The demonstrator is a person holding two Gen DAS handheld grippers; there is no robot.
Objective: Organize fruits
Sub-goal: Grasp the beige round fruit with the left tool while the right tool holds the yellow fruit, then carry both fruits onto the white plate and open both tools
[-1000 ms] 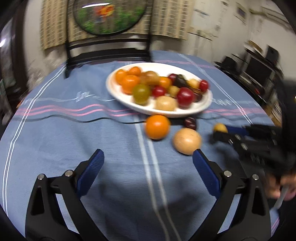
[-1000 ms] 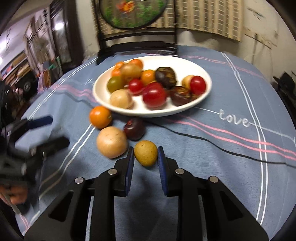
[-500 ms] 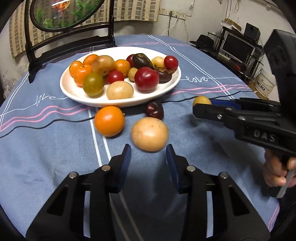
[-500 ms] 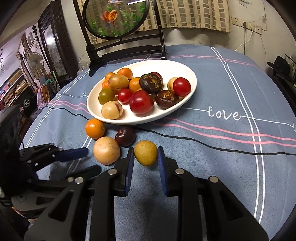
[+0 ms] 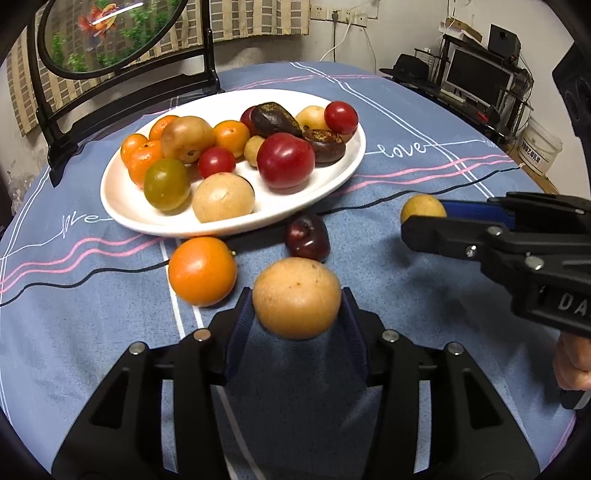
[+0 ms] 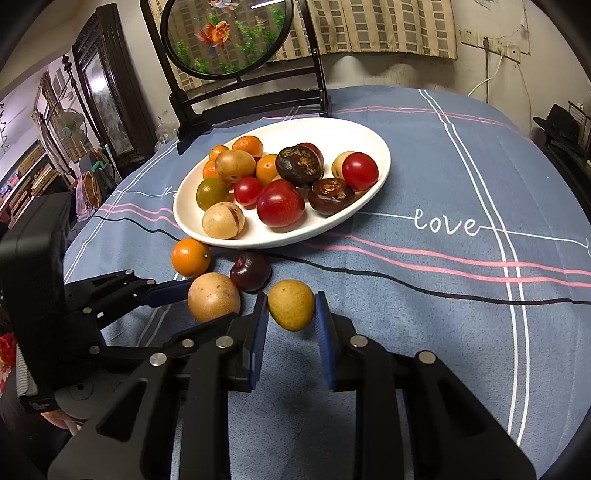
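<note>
The left wrist view showed the left gripper point(image 5: 297, 306) with its blue pads on either side of a large tan round fruit point(image 5: 296, 297). Its jaws had just been opening a little, yet both pads still pressed the fruit's flanks, so it was pinched there low over the blue tablecloth point(image 5: 424, 321). Just to the left of it lay a loose orange point(image 5: 202, 271), and just beyond it a dark red plum-like fruit point(image 5: 307, 236), both on the cloth near the front rim of the white oval plate point(image 5: 122, 201). The plate held a pile of fruit: small oranges, a green-brown one, red tomato-like ones, tan ones and dark wrinkled ones. Behind the plate stood a round painted screen on a black stand point(image 5: 110, 33).

In the right wrist view the right gripper point(image 6: 291, 308) had its jaws drawn in tight on a small yellow fruit point(image 6: 291, 304), one pad against each side. That fruit sat just beside the plum-like fruit point(image 6: 250, 271) and near the tan fruit point(image 6: 213, 297), which the left gripper's fingers point(image 6: 166, 290) reached from the left. The orange point(image 6: 190, 257) lay further back, close under the plate's rim point(image 6: 369, 210). The word "love" point(image 6: 445, 223) was stitched on the cloth to the right of the plate. A person's hand point(image 5: 572, 363) showed at the right edge of the left wrist view, behind the right gripper's body.
</note>
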